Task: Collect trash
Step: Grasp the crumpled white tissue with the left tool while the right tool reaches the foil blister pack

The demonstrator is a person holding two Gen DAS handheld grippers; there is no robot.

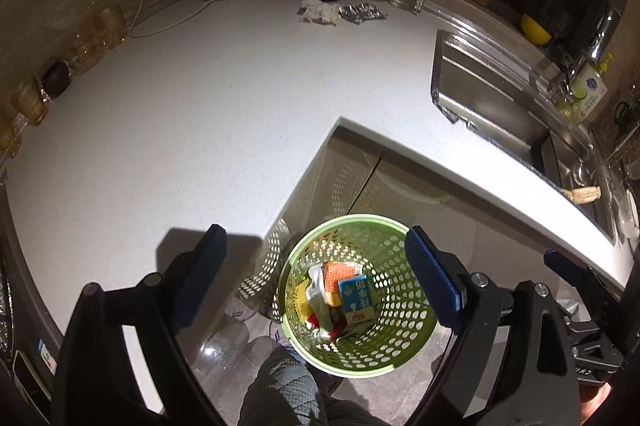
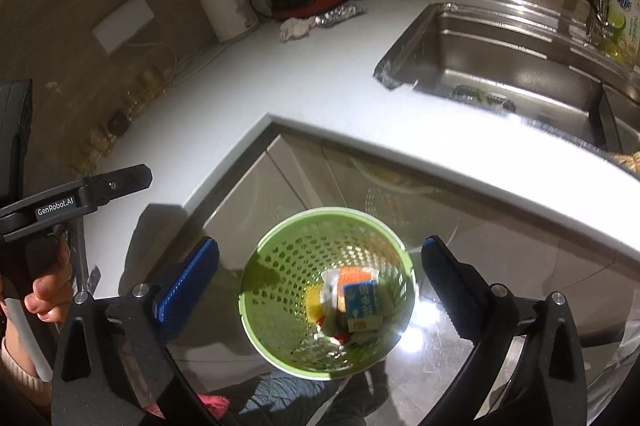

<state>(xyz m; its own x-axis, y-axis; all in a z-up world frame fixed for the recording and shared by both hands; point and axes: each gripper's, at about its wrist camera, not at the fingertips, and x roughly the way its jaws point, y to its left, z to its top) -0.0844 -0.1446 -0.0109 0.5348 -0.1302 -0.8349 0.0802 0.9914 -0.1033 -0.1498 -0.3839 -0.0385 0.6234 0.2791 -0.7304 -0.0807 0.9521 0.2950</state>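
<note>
Trash basket (image 1: 400, 358) on floor, tissue (image 1: 319, 10) w/ foil (image 1: 361, 13) on counter (image 1: 200, 129)

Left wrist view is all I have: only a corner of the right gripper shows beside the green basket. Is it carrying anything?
Observer: No. The right gripper is wide open above the green basket, with nothing between its fingers.
Operator: And what holds the left gripper? I only see its fingers.
Observer: A bare hand with a pale sleeve cuff is wrapped around its handle, at the left edge of the right wrist view.
</note>
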